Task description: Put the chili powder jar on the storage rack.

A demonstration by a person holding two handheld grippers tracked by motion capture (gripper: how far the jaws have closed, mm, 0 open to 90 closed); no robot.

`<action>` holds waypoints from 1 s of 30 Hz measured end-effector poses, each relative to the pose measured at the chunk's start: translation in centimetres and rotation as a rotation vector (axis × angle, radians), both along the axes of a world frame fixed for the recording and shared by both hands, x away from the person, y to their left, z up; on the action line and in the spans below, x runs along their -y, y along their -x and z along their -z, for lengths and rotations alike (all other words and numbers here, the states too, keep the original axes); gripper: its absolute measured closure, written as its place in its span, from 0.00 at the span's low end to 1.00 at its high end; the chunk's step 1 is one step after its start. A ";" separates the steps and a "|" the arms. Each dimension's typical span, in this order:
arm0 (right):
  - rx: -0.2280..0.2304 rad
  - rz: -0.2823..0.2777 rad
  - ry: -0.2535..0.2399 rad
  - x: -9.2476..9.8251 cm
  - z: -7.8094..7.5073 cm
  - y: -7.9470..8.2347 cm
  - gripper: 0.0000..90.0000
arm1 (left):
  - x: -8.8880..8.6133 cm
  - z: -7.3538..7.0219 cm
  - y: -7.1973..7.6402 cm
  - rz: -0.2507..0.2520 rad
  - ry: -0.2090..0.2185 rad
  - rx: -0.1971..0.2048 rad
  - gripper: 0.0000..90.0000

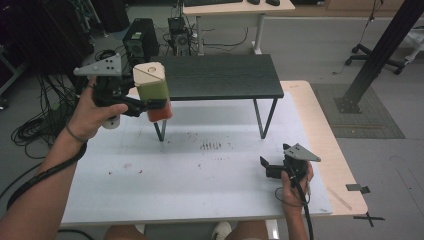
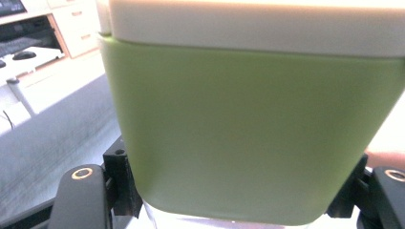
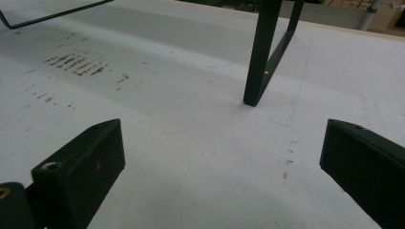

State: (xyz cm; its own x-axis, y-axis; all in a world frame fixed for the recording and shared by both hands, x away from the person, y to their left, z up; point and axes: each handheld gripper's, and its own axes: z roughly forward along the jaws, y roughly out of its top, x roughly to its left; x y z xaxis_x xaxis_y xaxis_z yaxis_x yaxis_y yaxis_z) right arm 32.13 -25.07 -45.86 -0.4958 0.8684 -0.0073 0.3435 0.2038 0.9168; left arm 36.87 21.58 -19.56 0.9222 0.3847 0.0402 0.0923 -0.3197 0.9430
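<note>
Left gripper view: smooth green container, cream lid cut off at top — left gripper clamped on it, lifted off the bench. Right gripper gapes empty, low over the scuffed white surface.

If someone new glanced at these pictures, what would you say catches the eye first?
The stacked container, cream over green over red, held up in the left tongs at the black shelf's left end. The right tongs rest open, low over the white table.
</note>
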 end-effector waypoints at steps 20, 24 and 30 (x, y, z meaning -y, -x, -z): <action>0.004 0.008 -0.028 0.3 0.0 0.1 0.01 | 4.2 -2.1 -4.6 0.016 0.015 0.005 0.31; 0.005 0.008 -0.029 0.3 0.0 0.1 0.01 | 4.6 -2.1 -5.3 0.011 0.017 0.004 0.31; 0.004 0.008 -0.028 0.3 0.0 0.1 0.01 | 5.4 -1.7 -6.8 0.002 0.031 -0.004 0.31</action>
State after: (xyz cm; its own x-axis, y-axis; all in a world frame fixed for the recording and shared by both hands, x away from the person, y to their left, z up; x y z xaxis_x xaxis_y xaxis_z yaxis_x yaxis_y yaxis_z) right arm 32.03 -25.41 -45.87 -0.4885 0.8725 0.0154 0.3417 0.1749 0.9234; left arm 43.62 16.20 -17.88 0.9230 0.3840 0.0243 0.0959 -0.2907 0.9520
